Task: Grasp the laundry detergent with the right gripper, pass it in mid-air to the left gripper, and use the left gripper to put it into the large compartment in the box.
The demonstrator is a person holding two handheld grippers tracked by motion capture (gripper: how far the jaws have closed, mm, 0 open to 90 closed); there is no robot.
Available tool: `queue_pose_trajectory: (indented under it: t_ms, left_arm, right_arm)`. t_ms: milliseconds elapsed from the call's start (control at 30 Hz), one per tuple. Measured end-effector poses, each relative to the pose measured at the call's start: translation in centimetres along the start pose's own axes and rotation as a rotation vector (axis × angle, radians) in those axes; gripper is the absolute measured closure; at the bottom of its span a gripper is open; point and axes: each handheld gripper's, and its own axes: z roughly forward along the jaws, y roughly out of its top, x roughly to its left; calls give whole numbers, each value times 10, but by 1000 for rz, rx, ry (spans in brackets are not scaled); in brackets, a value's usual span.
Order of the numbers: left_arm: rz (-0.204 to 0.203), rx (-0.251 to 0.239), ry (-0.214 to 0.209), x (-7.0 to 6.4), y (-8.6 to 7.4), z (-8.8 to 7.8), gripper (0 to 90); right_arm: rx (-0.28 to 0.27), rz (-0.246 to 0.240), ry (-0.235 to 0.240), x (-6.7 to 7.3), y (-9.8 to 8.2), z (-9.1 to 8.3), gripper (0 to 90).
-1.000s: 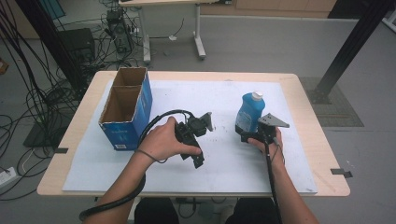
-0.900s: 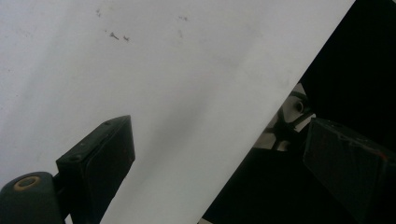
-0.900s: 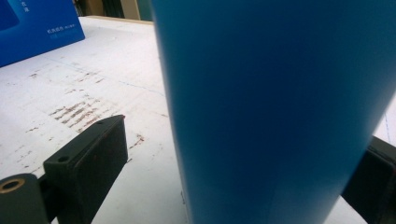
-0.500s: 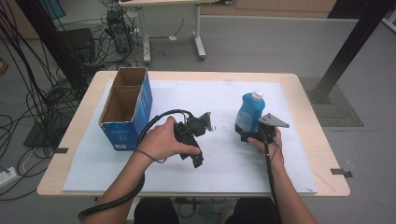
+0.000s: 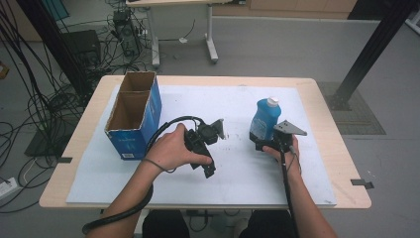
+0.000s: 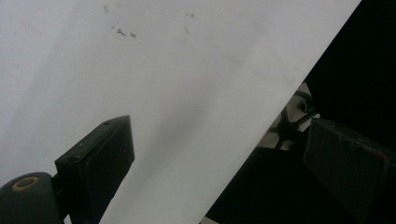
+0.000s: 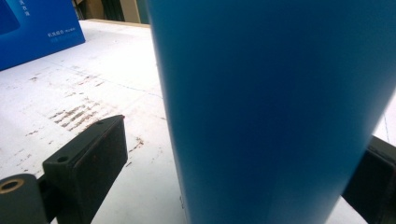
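A blue bottle (image 5: pixel 262 119) with a white cap stands upright on the white mat (image 5: pixel 237 178) at the right. My right gripper (image 5: pixel 260 144) sits at its base, open, with the bottle (image 7: pixel 271 107) between the jaws. In the right gripper view (image 7: pixel 243 149) the left finger (image 7: pixel 93 158) stands clear of the bottle's side, and the other finger is mostly hidden behind it. My left gripper (image 5: pixel 208 168) is held low over the mat's middle, pointing toward the table's front edge. Its jaws (image 6: pixel 222 140) are open with nothing between them.
A blue cardboard box (image 5: pixel 133 114) with an open top and two compartments stands at the left of the table; its side (image 7: pixel 32 28) also shows in the right gripper view. Cables and desk legs lie on the floor beyond the table's far edge (image 5: pixel 208 78).
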Motion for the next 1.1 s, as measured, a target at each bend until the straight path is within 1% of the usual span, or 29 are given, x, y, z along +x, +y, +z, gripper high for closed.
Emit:
queue_pose_trajectory:
  t_ms: [433,833,1100]
  left_arm:
    - [-2,2,4,-1,1,0,88]
    - [-2,8,8,0,1,1,88]
    - [3,4,2,-1,2,0,88]
  right_arm:
    - [0,9,5,0,0,0,45]
    - [-1,7,4,0,0,0,45]
    - [-1,8,4,0,0,0,45]
